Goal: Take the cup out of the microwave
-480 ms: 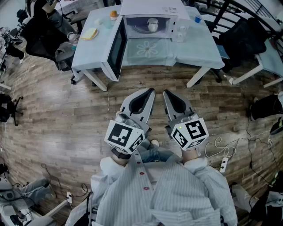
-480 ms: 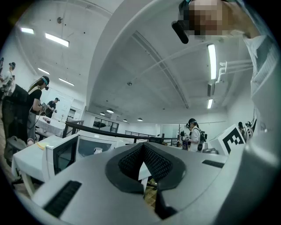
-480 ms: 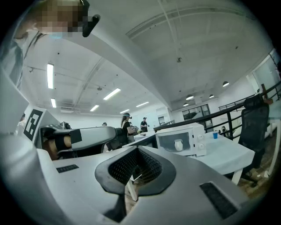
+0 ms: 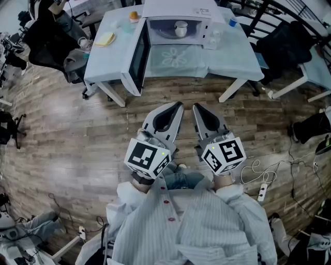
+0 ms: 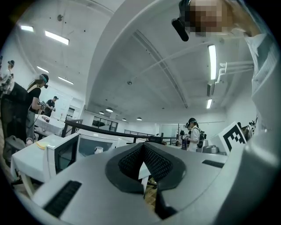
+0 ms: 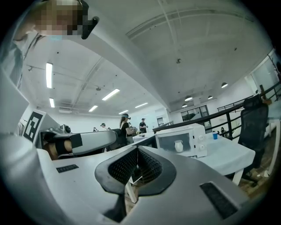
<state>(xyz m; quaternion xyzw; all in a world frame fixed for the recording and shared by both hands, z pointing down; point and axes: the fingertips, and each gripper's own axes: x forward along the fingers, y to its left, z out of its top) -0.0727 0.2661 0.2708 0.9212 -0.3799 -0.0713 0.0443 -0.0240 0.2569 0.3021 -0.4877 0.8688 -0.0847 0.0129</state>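
A small white cup point(image 4: 180, 28) stands on the turntable inside the white microwave point(image 4: 178, 10), whose door point(image 4: 136, 57) hangs open to the left. The microwave sits on a pale blue table point(image 4: 227, 54) far ahead of me. Both grippers are held close to my body over the wooden floor, well short of the table. My left gripper point(image 4: 178, 105) is shut and holds nothing, and my right gripper point(image 4: 196, 107) beside it is shut and empty too. The left gripper view shows the cup point(image 5: 99, 150) at the left, and the right gripper view shows the cup point(image 6: 178, 146) in the microwave point(image 6: 181, 139) at the right.
A yellow item point(image 4: 105, 39), an orange object point(image 4: 134, 16) and a blue cup point(image 4: 231, 22) lie on the table. Dark chairs point(image 4: 287, 44) stand at both sides of it. A power strip with cable point(image 4: 261, 192) lies on the floor at the right. People stand in the background.
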